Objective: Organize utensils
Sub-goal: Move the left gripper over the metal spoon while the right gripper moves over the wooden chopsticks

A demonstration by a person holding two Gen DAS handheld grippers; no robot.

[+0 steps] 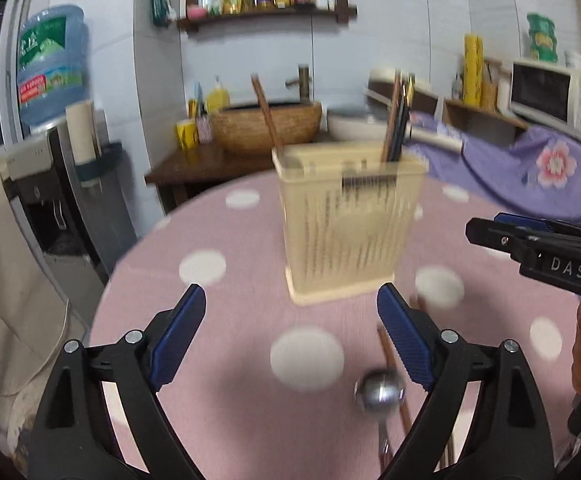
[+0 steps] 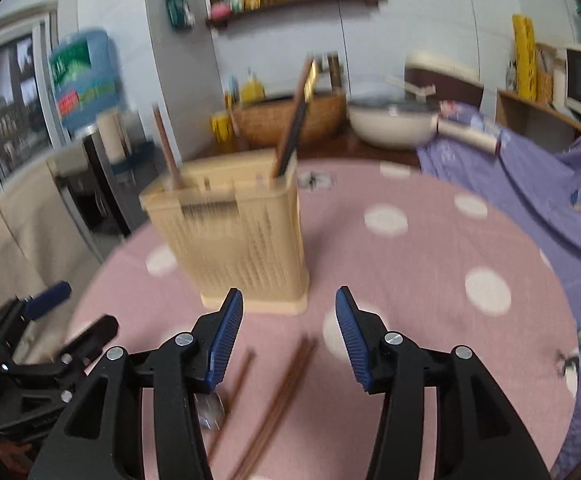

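A beige slotted utensil holder (image 1: 342, 220) stands on the pink dotted table (image 1: 218, 360); it also shows in the right wrist view (image 2: 234, 236). It holds a brown chopstick (image 1: 266, 112) on the left and dark chopsticks (image 1: 398, 120) on the right. A metal spoon (image 1: 378, 396) and brown chopsticks (image 2: 282, 396) lie on the cloth in front of it. My left gripper (image 1: 290, 304) is open and empty above the table. My right gripper (image 2: 289, 300) is open and empty above the loose chopsticks.
A water dispenser with a blue bottle (image 1: 50, 68) stands left. A woven basin (image 1: 266, 124) and a white pan (image 2: 390, 124) sit behind the table. A purple floral cloth (image 2: 530, 184) covers the right side. A microwave (image 1: 550, 96) is at the far right.
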